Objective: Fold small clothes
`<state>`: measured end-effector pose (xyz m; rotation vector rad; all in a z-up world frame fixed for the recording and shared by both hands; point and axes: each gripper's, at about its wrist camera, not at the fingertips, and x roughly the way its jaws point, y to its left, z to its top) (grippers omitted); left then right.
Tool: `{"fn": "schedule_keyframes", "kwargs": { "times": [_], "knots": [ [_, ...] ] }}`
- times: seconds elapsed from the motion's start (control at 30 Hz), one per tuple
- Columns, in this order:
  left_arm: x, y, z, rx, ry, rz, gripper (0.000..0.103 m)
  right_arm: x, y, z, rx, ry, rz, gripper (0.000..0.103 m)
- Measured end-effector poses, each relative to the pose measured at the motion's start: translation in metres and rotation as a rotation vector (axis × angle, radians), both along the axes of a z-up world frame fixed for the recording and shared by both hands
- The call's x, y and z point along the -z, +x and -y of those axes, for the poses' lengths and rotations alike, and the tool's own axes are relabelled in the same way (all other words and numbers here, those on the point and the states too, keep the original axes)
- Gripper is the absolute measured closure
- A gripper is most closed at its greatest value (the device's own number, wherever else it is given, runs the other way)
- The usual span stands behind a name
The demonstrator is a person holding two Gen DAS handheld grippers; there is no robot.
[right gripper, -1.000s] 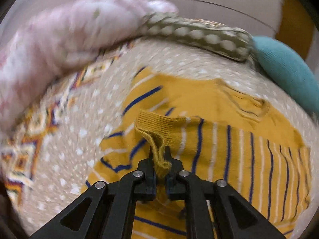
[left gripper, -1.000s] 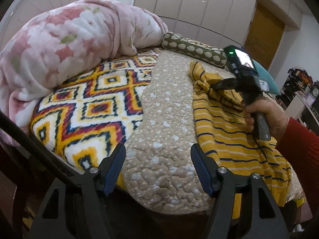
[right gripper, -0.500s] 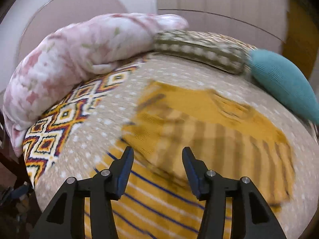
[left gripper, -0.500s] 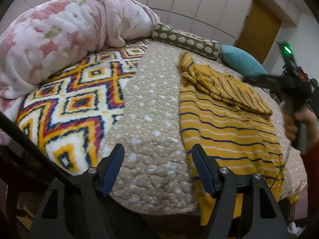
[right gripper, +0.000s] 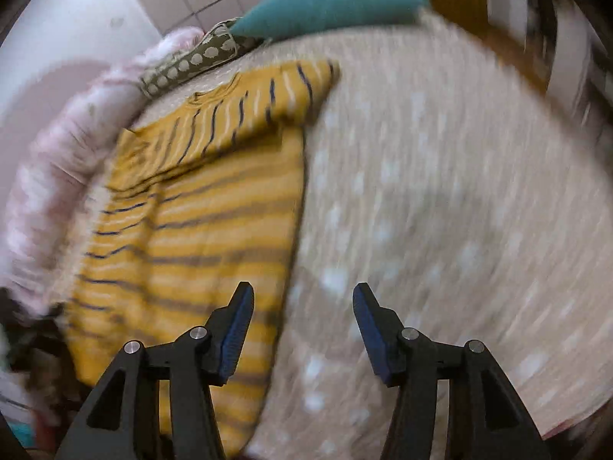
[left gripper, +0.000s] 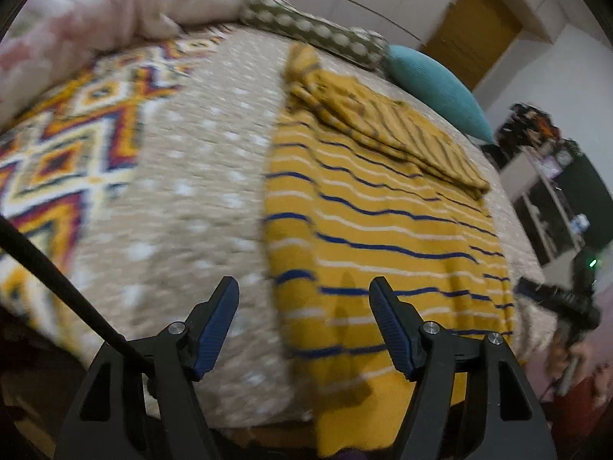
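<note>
The fold is partly made: the yellow striped sweater lies flat on the beige dotted quilt, with a sleeve already laid across its far end, while the body below is at full length, its near hem hanging over the bed's near edge. Judging by that, the lengthwise folds are not yet done. The left gripper is spread wide and empty, poised above the sweater's near left edge without touching it. The right gripper has just been opening its jaws; they stand apart with nothing between them, over the sweater's right edge where it meets the quilt. The bed also carries a bright diamond-patterned blanket to the left, a heaped pink floral duvet at far left, and a spotted olive bolster beside a teal cushion at the far end. Pale wall panels, a wooden door and cluttered shelves on the right close in the room.
</note>
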<state>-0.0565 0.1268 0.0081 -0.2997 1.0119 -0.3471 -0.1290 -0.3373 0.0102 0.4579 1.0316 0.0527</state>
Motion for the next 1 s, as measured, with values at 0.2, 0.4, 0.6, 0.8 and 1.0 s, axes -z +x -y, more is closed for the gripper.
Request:
{"fn": "schedule_keyframes", "kwargs": {
  "times": [0.2, 0.4, 0.6, 0.8, 1.0],
  "knots": [
    [0.008, 0.015, 0.013, 0.005, -0.05, -0.018, 0.034, 0.027, -0.023, -0.025, -0.042, 0.214, 0.091, 0.043],
    [0.009, -0.009, 0.028, 0.029, -0.047, -0.006, 0.042, 0.042, -0.028, -0.069, -0.149, 0.356, 0.121, 0.043],
    [0.014, -0.034, 0.037, 0.047, -0.064, -0.016, 0.042, 0.05, -0.042, -0.092, -0.191, 0.464, 0.126, 0.043],
    [0.013, -0.035, 0.042, 0.015, 0.002, -0.019, 0.082, 0.059, -0.054, -0.12, -0.225, 0.448, 0.09, 0.058],
    [0.003, -0.037, 0.01, -0.074, -0.061, -0.065, 0.095, 0.049, -0.049, -0.109, -0.165, 0.392, 0.082, 0.088]
  ]
}}
